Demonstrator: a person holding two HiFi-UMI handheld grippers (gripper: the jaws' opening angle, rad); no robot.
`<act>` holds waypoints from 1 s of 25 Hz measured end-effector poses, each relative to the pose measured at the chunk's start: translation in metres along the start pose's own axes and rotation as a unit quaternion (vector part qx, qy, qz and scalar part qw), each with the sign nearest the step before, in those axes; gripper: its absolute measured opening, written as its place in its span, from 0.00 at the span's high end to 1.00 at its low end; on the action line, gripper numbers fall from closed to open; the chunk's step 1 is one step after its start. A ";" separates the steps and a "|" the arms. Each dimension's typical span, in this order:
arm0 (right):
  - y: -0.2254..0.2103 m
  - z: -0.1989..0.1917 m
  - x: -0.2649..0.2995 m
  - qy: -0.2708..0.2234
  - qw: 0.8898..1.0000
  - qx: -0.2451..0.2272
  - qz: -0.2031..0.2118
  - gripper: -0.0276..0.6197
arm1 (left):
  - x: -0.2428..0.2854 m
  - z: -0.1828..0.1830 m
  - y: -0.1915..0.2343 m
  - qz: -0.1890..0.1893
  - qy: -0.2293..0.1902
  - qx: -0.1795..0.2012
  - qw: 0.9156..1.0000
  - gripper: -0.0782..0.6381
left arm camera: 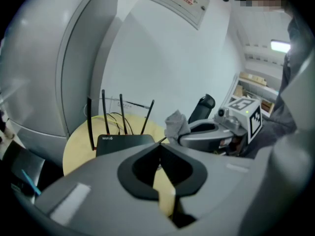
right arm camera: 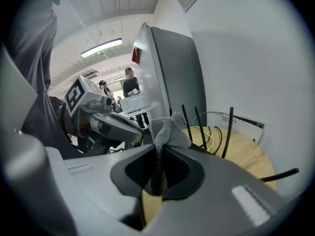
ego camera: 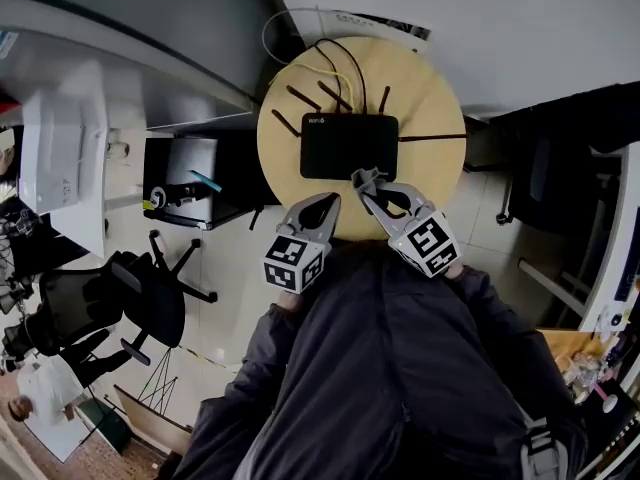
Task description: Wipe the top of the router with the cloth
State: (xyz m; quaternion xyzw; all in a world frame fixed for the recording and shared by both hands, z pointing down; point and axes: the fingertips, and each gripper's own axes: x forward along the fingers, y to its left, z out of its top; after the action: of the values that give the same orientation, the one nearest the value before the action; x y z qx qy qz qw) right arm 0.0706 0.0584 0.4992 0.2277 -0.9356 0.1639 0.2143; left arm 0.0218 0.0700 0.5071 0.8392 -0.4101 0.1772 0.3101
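A black router (ego camera: 348, 145) with several thin antennas lies flat on a round wooden table (ego camera: 430, 108); it also shows in the left gripper view (left arm camera: 123, 142). My right gripper (ego camera: 359, 180) is shut on a small grey cloth (right arm camera: 166, 129), held just over the router's near edge. That cloth (left arm camera: 174, 124) sticks out past the right jaws in the left gripper view. My left gripper (ego camera: 330, 200) hangs over the table's near rim, left of the right one, jaws shut with nothing between them.
Yellow and black cables (ego camera: 335, 68) run from the router's back to a wall socket. A black office chair (ego camera: 150, 293) stands on the floor at left, below a grey cabinet (ego camera: 120, 58). Another dark chair (ego camera: 560, 168) is at right.
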 end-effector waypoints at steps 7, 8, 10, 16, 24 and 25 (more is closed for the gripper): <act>-0.025 -0.006 0.007 -0.001 0.997 0.073 -0.012 0.91 | -0.001 0.014 0.007 0.006 -0.002 0.016 1.000 0.89; -0.027 -0.008 0.013 0.004 0.996 0.084 -0.014 0.91 | -0.002 0.014 0.010 0.004 0.000 0.017 1.000 0.89; -0.031 -0.010 0.027 0.015 0.994 0.106 -0.016 0.91 | -0.004 0.014 0.017 -0.001 0.004 0.020 1.000 0.89; -0.049 -0.013 0.099 0.053 0.984 0.166 -0.040 0.91 | -0.023 0.018 0.054 -0.037 0.018 0.038 0.998 0.89; -0.087 -0.017 0.202 0.116 0.963 0.231 -0.072 0.91 | -0.045 0.023 0.096 -0.078 0.025 0.055 0.995 0.89; -0.091 -0.019 0.212 0.126 0.961 0.233 -0.078 0.91 | -0.048 0.022 0.100 -0.081 0.027 0.057 0.995 0.89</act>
State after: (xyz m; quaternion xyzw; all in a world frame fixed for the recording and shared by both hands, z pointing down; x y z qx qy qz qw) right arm -0.0483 -0.0855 0.6355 0.3211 -0.8162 0.3875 0.2837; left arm -0.0860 0.0361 0.5018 0.8809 -0.3213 0.1971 0.2863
